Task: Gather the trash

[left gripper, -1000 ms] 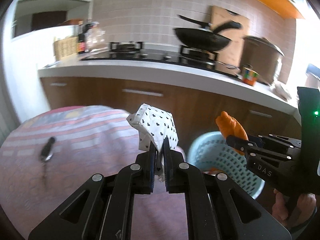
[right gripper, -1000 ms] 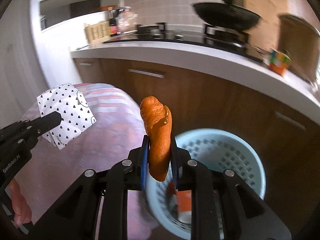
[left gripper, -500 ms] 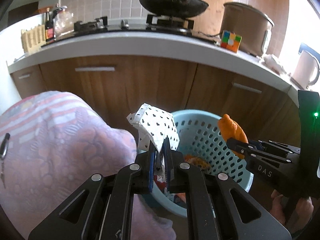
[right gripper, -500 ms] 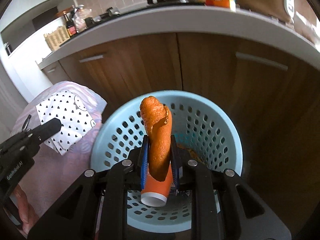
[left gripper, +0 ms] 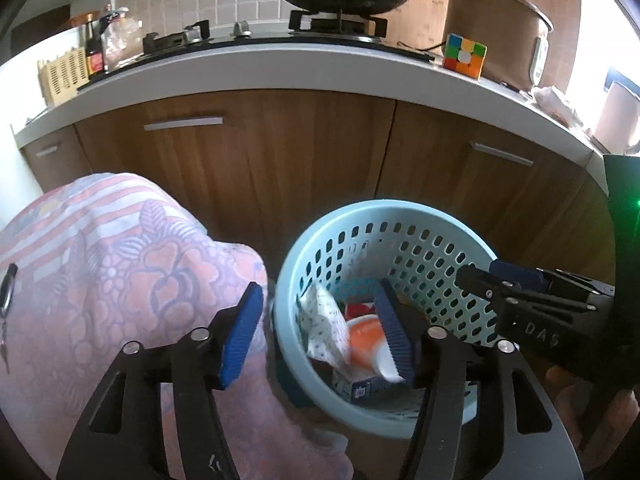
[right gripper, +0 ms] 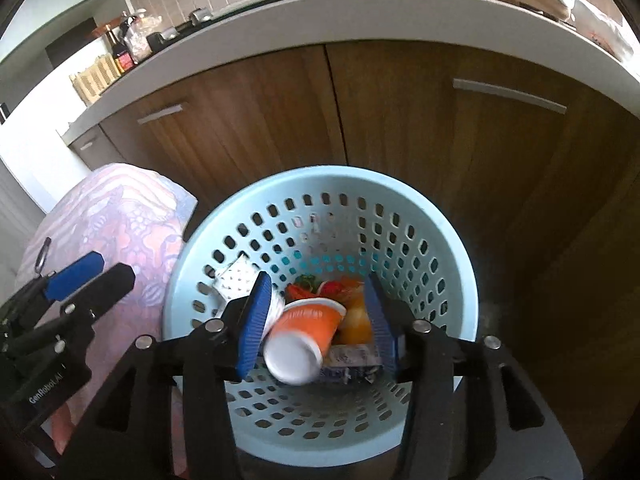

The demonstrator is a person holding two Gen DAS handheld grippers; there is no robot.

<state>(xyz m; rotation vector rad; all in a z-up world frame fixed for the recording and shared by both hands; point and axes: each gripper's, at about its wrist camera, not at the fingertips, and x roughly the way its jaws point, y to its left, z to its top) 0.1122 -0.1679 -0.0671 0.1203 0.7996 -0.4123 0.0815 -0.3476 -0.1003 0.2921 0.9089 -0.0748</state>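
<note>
Inside the basket (right gripper: 448, 248), orange cup (right gripper: 308, 330) lies sideways, mouth up-right.

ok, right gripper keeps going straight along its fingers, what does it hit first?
Probably the orange paper cup lying on its side in the blue basket, right between the open right gripper fingers. Depth is unclear; the peel beside it could be close too.

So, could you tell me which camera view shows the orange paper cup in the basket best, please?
The right wrist view: the orange paper cup lies on its side in the blue basket, seen whole between that gripper's open fingers. In the left wrist view the cup is blurred and partly hidden behind a finger pad and the spotted paper.
</note>
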